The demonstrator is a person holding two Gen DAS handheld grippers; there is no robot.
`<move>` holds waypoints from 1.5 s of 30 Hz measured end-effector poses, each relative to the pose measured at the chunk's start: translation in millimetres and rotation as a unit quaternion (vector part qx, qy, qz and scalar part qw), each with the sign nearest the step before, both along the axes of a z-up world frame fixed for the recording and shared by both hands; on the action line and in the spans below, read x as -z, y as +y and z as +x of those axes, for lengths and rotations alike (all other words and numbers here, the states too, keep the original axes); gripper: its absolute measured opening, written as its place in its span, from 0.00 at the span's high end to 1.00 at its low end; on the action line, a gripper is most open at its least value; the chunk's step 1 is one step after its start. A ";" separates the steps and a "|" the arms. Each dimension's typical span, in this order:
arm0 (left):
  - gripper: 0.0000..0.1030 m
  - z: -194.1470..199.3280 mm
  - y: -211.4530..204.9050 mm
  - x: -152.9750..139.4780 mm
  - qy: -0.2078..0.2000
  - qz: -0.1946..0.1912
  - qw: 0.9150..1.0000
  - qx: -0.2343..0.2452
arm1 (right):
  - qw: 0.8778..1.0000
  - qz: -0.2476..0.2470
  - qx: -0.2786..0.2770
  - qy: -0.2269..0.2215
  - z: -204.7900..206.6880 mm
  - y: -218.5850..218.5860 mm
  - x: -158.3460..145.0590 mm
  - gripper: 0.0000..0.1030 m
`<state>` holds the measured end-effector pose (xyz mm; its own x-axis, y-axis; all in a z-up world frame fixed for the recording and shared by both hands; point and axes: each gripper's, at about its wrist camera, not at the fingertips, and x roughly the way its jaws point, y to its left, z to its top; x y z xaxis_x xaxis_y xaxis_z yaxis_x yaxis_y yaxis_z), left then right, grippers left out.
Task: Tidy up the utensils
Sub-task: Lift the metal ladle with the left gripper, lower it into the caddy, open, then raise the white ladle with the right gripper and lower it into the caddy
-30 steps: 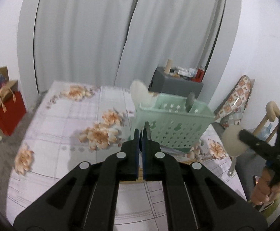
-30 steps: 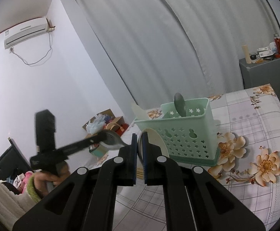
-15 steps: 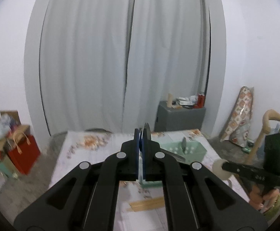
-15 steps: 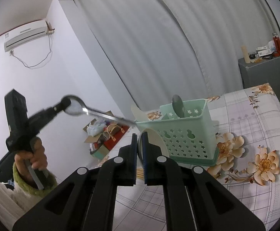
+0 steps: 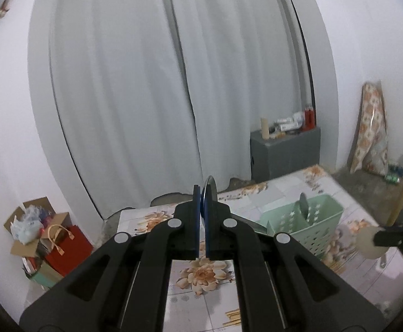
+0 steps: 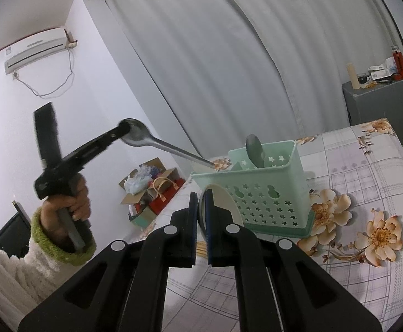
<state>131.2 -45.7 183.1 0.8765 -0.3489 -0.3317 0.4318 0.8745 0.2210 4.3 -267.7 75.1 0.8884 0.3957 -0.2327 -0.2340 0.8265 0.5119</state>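
A mint-green utensil basket [image 6: 259,191] stands on the flowered table [image 6: 367,193]; it also shows in the left wrist view [image 5: 306,227]. One metal spoon [image 6: 255,148] stands in it. My left gripper [image 6: 122,131] is shut on the bowl of a steel spoon [image 6: 157,142], whose handle tip points down at the basket's left compartment. In its own view my left gripper [image 5: 203,213] pinches the spoon bowl [image 5: 210,189]. My right gripper [image 6: 200,215] is shut on a cream spoon [image 6: 222,202], in front of the basket; it also shows in the left wrist view [image 5: 367,242].
Wooden chopsticks [image 5: 233,316] lie on the table near the front. A grey cabinet [image 6: 381,105] with bottles stands behind the table. A red bag and cardboard boxes [image 5: 52,238] sit on the floor at the left. White curtains hang behind.
My left gripper has risen and tilted, swinging the steel spoon so that its handle points down into the basket's left end. My right gripper has hardly moved.
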 end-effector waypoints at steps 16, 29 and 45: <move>0.93 52.8 -33.4 37.6 0.116 -0.027 0.990 0.073 | 1.000 -0.001 0.001 0.014 7.5 -2.4 4.6 0.95; 0.53 32.5 8.4 32.4 0.097 -0.111 0.986 0.073 | 1.000 0.007 0.010 0.005 5.4 -7.5 -1.4 0.95; 0.41 5.4 58.3 100.4 0.172 -0.149 0.973 0.030 | 0.988 0.072 -0.046 -0.129 26.0 -51.1 -96.4 0.95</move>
<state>136.6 12.6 82.6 0.7066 -0.5211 -0.4788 0.4871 0.8489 -0.2050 30.3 -318.8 171.4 0.8696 0.4900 0.0611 -0.4428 0.7189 0.5359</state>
